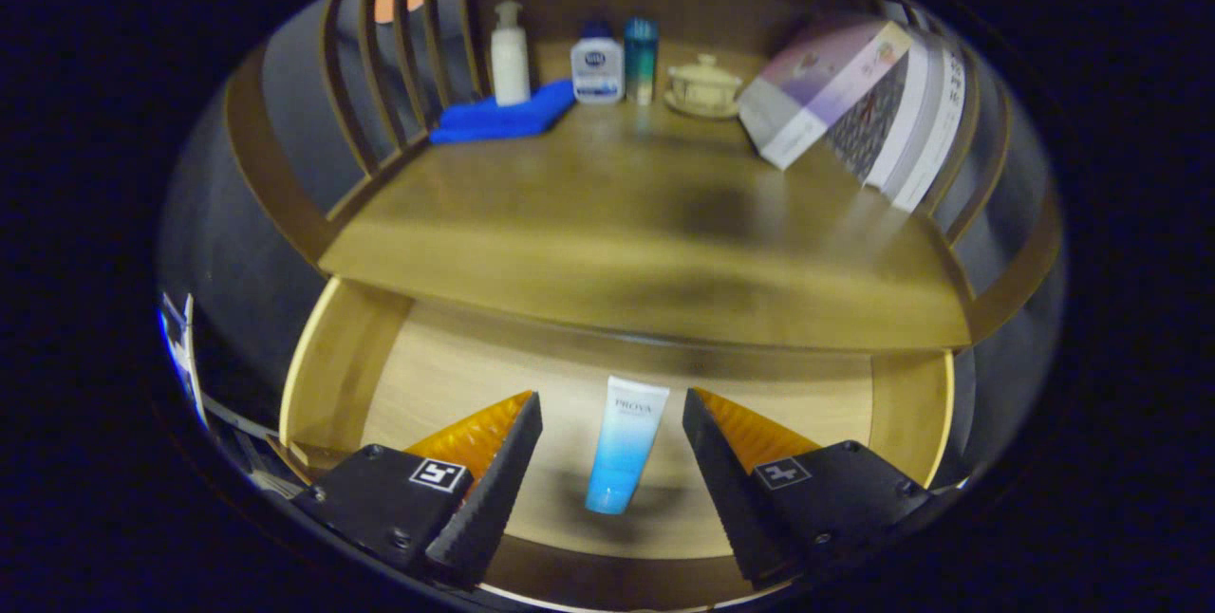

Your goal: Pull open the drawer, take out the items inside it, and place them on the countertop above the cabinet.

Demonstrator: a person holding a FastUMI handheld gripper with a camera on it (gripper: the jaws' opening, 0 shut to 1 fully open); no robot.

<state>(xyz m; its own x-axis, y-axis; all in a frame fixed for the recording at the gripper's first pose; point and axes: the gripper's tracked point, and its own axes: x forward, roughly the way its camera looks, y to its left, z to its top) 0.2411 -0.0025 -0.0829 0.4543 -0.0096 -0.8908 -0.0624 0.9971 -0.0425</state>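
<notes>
Blue-white tube (624, 442) lies in open drawer (332, 376) between wide-spread tool (612, 447) fingers

Gripper (612, 447) spread wide around tube (624, 445) in open drawer (332, 376)

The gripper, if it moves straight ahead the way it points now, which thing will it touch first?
Most likely the blue and white tube lying in the open drawer. It sits between the open gripper fingers, apart from both. Depth is unclear, so the drawer floor could come first.
</notes>
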